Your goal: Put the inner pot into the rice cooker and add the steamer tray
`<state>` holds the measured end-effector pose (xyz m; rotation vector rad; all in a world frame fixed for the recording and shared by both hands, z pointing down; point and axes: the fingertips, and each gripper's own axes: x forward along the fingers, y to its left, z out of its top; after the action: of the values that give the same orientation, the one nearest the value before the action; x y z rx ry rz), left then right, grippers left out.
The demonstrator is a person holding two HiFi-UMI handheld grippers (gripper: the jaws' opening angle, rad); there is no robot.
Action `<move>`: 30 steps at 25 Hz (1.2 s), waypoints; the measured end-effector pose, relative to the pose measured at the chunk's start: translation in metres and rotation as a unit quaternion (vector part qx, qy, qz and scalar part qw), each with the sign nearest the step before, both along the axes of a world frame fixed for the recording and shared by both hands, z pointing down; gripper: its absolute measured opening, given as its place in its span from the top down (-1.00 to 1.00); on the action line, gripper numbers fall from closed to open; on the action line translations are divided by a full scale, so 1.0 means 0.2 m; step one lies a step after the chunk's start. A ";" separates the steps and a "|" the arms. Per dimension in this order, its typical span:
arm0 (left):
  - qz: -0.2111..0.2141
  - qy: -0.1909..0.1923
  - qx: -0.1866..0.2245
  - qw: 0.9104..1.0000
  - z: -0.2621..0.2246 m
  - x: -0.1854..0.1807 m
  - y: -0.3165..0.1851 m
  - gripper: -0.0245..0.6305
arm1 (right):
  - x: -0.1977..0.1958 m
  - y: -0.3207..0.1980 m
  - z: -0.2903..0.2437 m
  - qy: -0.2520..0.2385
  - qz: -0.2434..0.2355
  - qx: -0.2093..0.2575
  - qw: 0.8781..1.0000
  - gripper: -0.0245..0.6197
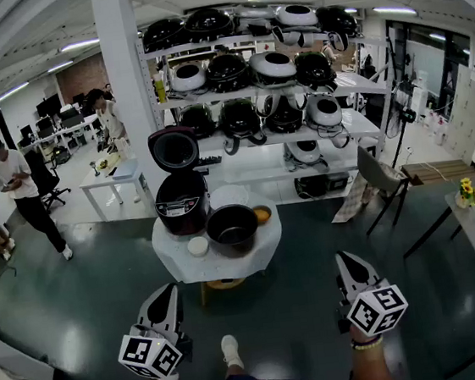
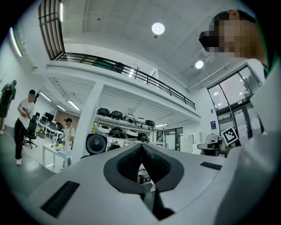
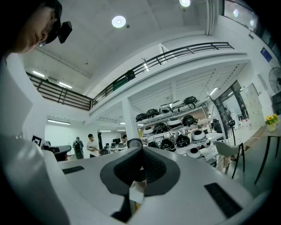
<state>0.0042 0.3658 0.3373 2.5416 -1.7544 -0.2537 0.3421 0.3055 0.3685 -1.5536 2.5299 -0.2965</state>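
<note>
Fig. 1. Before loading.
Left claw, right claw pressed together, empty; inner pot at tabletop centre beside rice cooker, open to receive it.

The left gripper and right gripper are held near the body, well apart, pointing far and about level. Both have jaws closed together, nothing between them.
</note>
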 end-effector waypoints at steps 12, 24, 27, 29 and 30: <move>-0.001 0.004 -0.002 1.000 0.04 -0.06 -0.03 0.86 | -0.07 -0.02 0.01 0.012 -0.007 0.000 1.000 0.91; -0.002 0.001 -0.015 1.000 0.08 -0.13 -0.15 0.86 | -0.18 -0.15 0.07 0.006 -0.024 -0.020 0.999 0.91; -0.005 0.003 -0.020 1.000 0.09 -0.16 -0.20 0.86 | -0.23 -0.20 0.06 0.010 -0.025 -0.016 1.000 0.91; -0.007 0.003 -0.022 1.000 0.09 -0.19 -0.25 0.86 | -0.25 -0.25 0.06 0.013 -0.025 -0.014 0.999 0.91; -0.006 0.003 -0.023 1.000 0.09 -0.20 -0.28 0.86 | -0.27 -0.28 0.05 0.014 -0.026 -0.015 0.999 0.91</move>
<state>-0.0362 0.3091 0.3547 2.4970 -1.7543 -0.2179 0.2890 0.2494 0.3791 -1.5138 2.6023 -0.3227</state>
